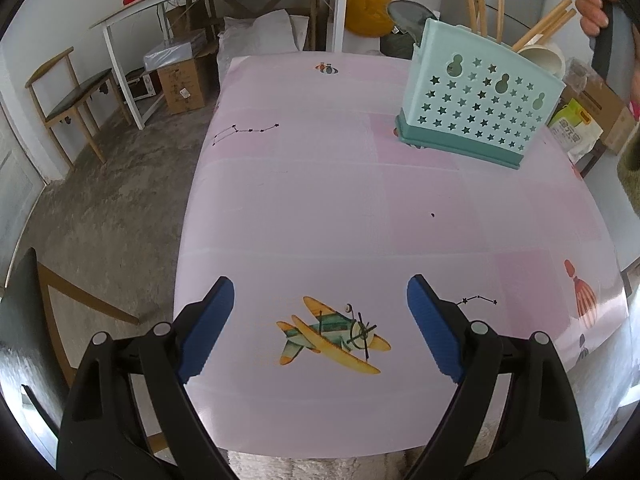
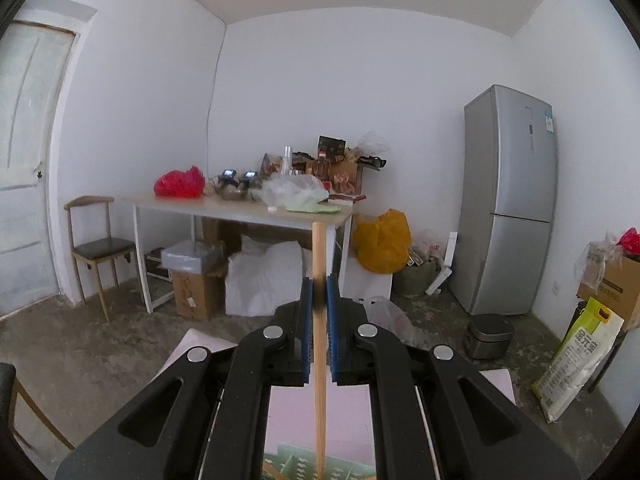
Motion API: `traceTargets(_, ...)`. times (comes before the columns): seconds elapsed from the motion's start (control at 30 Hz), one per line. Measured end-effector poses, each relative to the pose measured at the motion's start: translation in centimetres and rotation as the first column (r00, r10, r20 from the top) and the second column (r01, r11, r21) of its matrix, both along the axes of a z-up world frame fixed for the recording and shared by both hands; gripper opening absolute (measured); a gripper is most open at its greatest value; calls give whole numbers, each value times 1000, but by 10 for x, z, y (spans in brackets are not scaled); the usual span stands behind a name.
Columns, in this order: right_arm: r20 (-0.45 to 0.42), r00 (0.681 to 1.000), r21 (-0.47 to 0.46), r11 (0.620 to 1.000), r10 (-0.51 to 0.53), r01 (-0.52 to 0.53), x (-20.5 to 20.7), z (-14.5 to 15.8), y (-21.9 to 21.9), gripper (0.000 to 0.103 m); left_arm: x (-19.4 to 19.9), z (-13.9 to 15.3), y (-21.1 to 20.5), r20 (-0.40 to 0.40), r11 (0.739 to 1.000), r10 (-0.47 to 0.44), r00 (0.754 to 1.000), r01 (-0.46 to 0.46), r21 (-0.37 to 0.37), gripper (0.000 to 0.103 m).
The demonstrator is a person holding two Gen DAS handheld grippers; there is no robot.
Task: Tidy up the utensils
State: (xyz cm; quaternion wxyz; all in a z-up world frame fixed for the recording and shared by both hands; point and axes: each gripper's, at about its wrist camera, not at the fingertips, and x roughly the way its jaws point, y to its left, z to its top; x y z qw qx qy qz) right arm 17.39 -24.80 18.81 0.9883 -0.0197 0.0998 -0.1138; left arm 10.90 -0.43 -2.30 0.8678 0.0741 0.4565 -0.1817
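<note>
From the left wrist camera, the left gripper (image 1: 320,320) hangs over a pink table (image 1: 320,208). Its two blue pads (image 1: 208,328) are far apart, and there is nothing between them. Under the gap is a picture of a little yellow and green plane (image 1: 332,336) printed on the table cover. At the far right of the table stands a basket (image 1: 480,100). It is pale green-blue with a darker green bottom, and its front wall is full of small star holes and a few bigger gourd-shaped holes. Light wooden sticks (image 1: 544,28) poke out of its top, leaning to the right. A cream cup-shaped thing (image 1: 548,58) and a dark round metal thing (image 1: 408,16) also stick out of it. A hand (image 1: 592,0) shows in the top right corner.

From the right wrist camera, the right gripper (image 2: 319,292) is squeezed tight on one thin wooden stick (image 2: 319,248). The stick is pale, smooth and straight. It stands almost upright, going up past the blue pads and down below them. Its low end reaches the green basket (image 2: 296,462) at the bottom edge. Behind are a white desk (image 2: 240,208), a chair (image 2: 100,248) and a grey fridge (image 2: 512,200).
</note>
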Motion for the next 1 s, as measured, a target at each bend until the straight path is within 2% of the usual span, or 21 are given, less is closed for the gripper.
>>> traceTargets(0.2, -32, 999, -27, 1000, 13, -13, -13, -12, 0, 9, 0, 0, -1, -2, 1000, 0, 1000, 0, -9, 84)
traceTargets(0.23, -36, 999, -31, 999, 13, -14, -18, -13, 0, 19, 0, -1, 0, -2, 1000, -1, 1000, 0, -13, 84)
traceTargets(0.27, -35, 999, -32, 999, 12, -13, -23, -13, 0, 32, -1, -1, 0, 0, 1000, -4, 1000, 4, -18, 84)
traceTargets(0.33, -22, 1000, -30, 999, 13, -13, -34, -13, -2, 42, -3, 1, -2, 15, 1000, -19, 1000, 19, -25, 84)
traceTargets(0.47, 10, 1000, -5, 1000, 21, -21, -66, -5, -8, 49, -5, 6, -7, 56, 997, -61, 997, 63, -45, 84)
traceTargets(0.57, 48, 998, 35, 999, 33, -34, -99, 2, -16, 54, -5, 16, -8, 122, 991, -94, 988, 104, -81, 84)
traceTargets(0.67, 75, 996, 115, 992, 44, -52, -136, -1, -33, 58, 1, 28, -8, 183, 980, -122, 976, 147, -133, 84)
traceTargets(0.73, 57, 997, 181, 982, 49, -59, -150, -12, -47, 62, 10, 36, -11, 217, 968, -145, 965, 184, -170, 84)
traceTargets(0.8, 11, 997, 257, 963, 78, -78, -155, -29, -60, 65, 19, 42, -16, 238, 956, -163, 957, 213, -202, 84)
traceTargets(0.93, -130, 982, 436, 897, 139, -70, -151, -88, -89, 65, 41, 51, -31, 265, 916, -200, 943, 276, -291, 84)
traceTargets(1.0, -163, 973, 475, 878, 161, -65, -147, -110, -96, 65, 52, 50, -42, 265, 905, -219, 939, 297, -305, 84)
